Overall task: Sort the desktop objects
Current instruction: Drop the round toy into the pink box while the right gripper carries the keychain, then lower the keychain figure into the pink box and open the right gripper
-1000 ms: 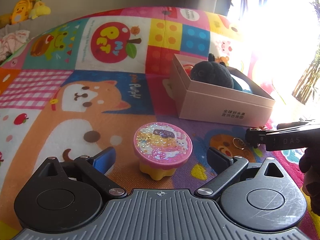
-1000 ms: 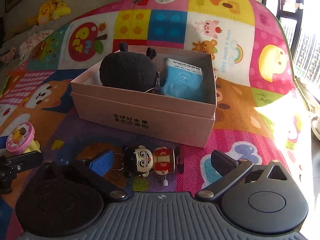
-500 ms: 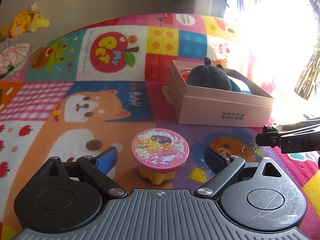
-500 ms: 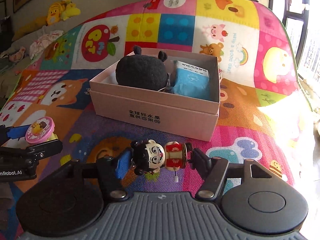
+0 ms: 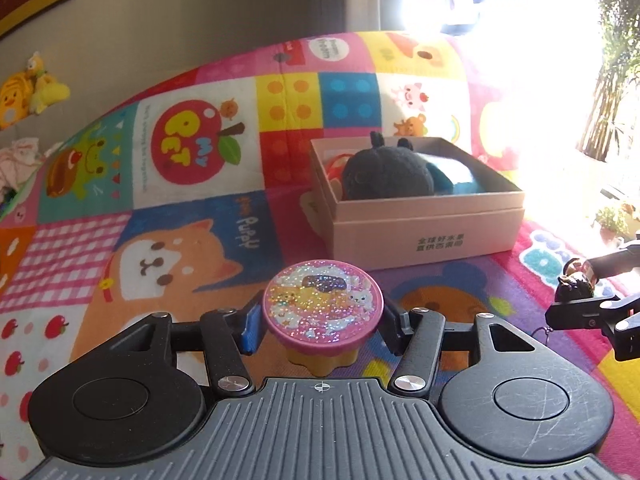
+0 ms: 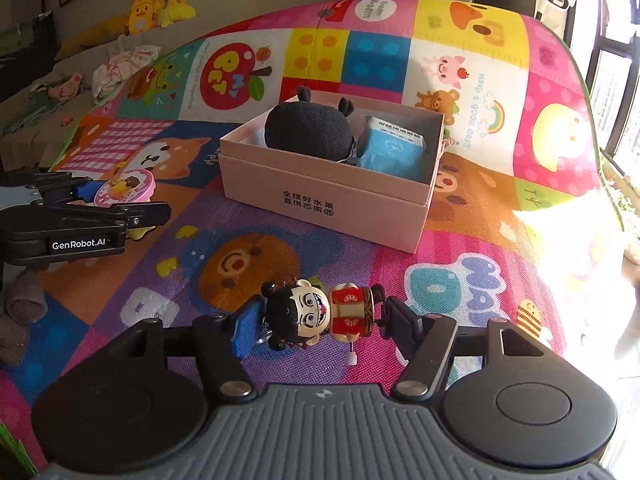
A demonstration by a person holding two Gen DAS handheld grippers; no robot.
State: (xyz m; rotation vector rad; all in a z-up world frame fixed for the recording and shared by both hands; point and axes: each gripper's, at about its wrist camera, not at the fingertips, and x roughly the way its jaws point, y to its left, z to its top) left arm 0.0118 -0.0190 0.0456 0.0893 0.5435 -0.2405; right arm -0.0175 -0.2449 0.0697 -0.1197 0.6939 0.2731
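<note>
A round toy with a pink glitter lid and a yellow base [image 5: 323, 306] sits between my left gripper's [image 5: 320, 322] pads. The jaws are closing and both pads touch the lid's rim. From the right wrist view the same left gripper [image 6: 120, 204] holds that toy [image 6: 125, 189] at the far left. My right gripper [image 6: 318, 318] is shut on a small doll keychain [image 6: 316, 312] with black hair and a red robe, held sideways above the mat. The left wrist view catches that doll [image 5: 574, 286] at its right edge. An open pink box [image 6: 320, 200] stands beyond both grippers.
The box [image 5: 428, 236] holds a black plush [image 5: 384, 176] and a blue packet [image 6: 390, 148]. A colourful play mat [image 6: 248, 264] covers the floor. Yellow plush toys [image 6: 160, 4] and loose clothes [image 6: 120, 64] lie at the back left. A bright window is on the right.
The left jaws came in from wide apart onto the pink toy, and it rose a little. The right jaws closed on the doll and lifted it off the mat.
</note>
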